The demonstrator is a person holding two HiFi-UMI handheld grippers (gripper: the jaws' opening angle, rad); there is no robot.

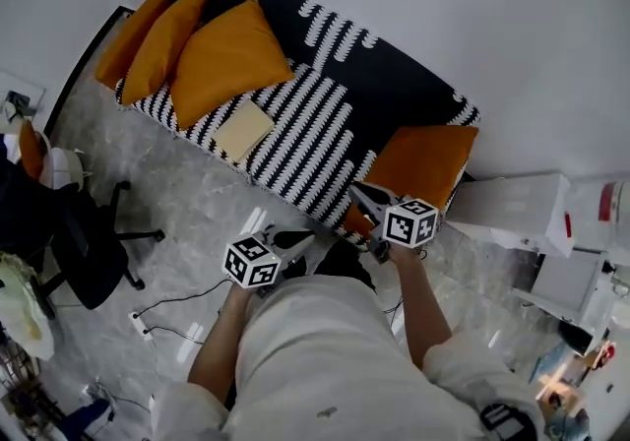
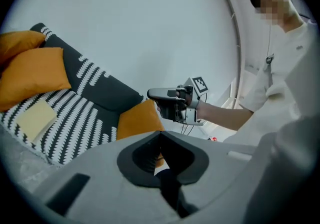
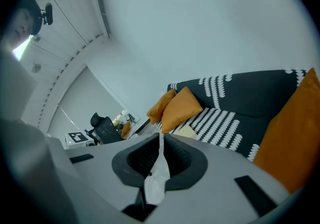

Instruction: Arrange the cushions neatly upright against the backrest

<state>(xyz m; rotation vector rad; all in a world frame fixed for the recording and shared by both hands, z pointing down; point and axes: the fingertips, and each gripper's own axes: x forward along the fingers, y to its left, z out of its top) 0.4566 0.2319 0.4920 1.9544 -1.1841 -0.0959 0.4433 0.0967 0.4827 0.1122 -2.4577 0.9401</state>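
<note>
One orange cushion near closed left hand-held gripper, barely-parted right hand-held gripper.

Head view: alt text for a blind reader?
Seen from above, a black-and-white patterned sofa holds three orange cushions bunched at its left end and a fourth orange cushion at its right end, with a flat pale yellow pad on the seat. The person's left tool and right tool are held empty in front of it.

head: high, steeply down | gripper views: low, near, level | shared: sofa
</note>
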